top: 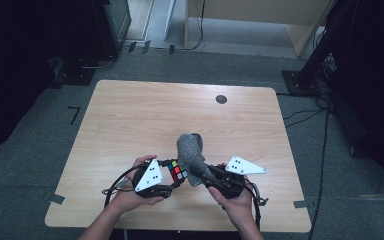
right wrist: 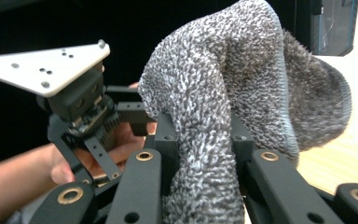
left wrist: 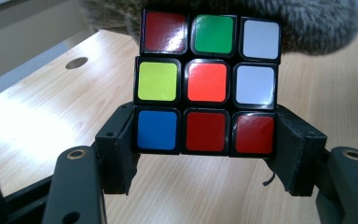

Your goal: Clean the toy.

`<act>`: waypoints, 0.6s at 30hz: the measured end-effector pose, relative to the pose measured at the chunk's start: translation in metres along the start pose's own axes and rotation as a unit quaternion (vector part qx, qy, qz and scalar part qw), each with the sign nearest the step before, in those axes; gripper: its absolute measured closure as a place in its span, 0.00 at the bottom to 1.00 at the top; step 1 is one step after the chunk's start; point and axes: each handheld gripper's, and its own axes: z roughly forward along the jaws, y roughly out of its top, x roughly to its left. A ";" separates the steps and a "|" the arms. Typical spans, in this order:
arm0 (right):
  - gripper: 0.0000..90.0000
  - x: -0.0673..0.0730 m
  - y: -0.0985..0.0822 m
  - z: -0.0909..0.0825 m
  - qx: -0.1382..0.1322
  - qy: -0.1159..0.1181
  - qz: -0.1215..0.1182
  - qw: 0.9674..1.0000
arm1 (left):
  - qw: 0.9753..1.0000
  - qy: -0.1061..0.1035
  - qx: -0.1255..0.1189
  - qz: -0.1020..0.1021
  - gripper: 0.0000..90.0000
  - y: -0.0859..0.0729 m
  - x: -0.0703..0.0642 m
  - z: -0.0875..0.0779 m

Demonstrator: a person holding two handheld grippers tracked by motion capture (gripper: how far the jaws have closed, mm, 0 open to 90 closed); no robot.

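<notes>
High view: a puzzle cube (top: 177, 173) is clamped by the left gripper (top: 172, 181); a grey cloth (top: 192, 155) pinched in the right gripper (top: 206, 175) lies against it, wiping apparently unfinished.

The far half of the counter (top: 130, 110) is open and easy to pass over, but near the front the fuzzy grey cloth (top: 192, 150) and the coloured cube (top: 178, 173) sit close together and block the middle.
</notes>
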 end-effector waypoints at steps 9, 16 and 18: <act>0.82 -0.033 -0.015 -0.005 0.025 -0.061 0.059 0.996 | 1.000 -0.001 -0.025 -0.014 0.38 0.001 0.006 -0.008; 0.82 -0.003 -0.003 -0.001 -0.006 0.017 0.006 1.000 | 1.000 0.004 0.001 0.016 0.38 -0.001 -0.002 -0.001; 0.82 -0.005 -0.005 0.001 -0.005 0.014 0.009 1.000 | 1.000 0.002 -0.006 0.013 0.38 0.000 -0.001 -0.004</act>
